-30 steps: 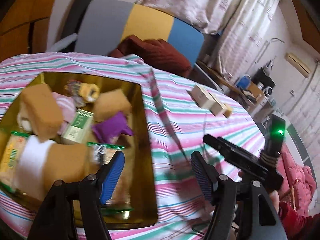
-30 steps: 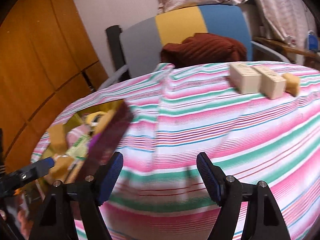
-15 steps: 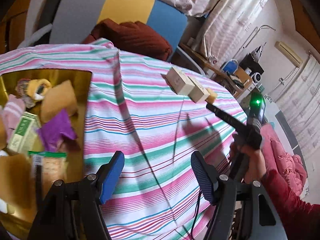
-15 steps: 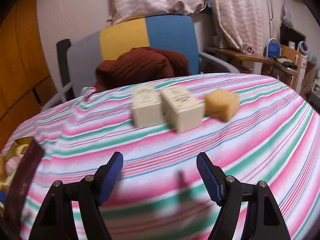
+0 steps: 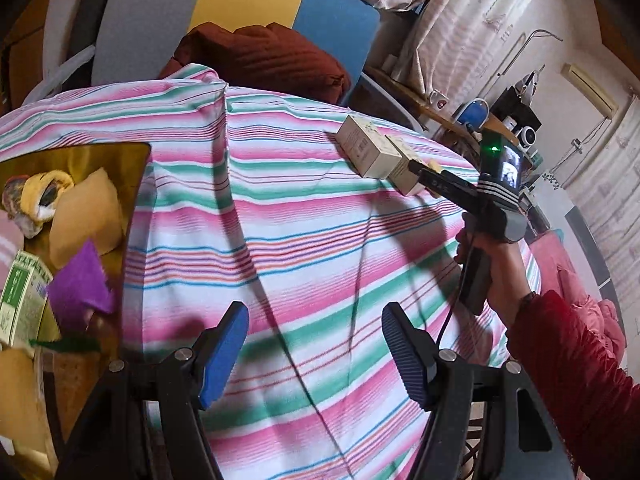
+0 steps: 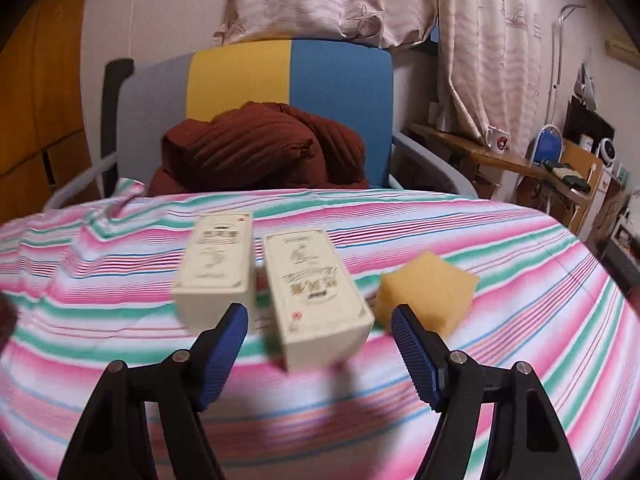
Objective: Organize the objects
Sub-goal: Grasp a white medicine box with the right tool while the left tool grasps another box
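Ahead of your right gripper [image 6: 318,354], spread wide and holding nothing, two cream boxes lie side by side on the striped table [image 6: 520,280]: the left box [image 6: 216,268] sits just beyond the left fingertip, and the right box [image 6: 316,300] lies between the jaws' line of sight, angled slightly. A yellow sponge [image 6: 426,294] rests just beside that box, behind the right fingertip.

Only your left wrist view shows the gold tray [image 5: 80,156] at the table's left side, with a purple item [image 5: 80,288], tan sponges [image 5: 86,210] and a green-labelled packet [image 5: 20,300] inside. Your left gripper [image 5: 314,346] also hangs released and empty above bare cloth, well apart from the boxes [image 5: 366,148]. That view catches your right hand [image 5: 494,256] on its handle near the table's right edge.

Between tray and boxes runs a wide stretch of open cloth. Beyond the far edge stands a chair [image 6: 288,92] with a dark red blanket [image 6: 260,148].
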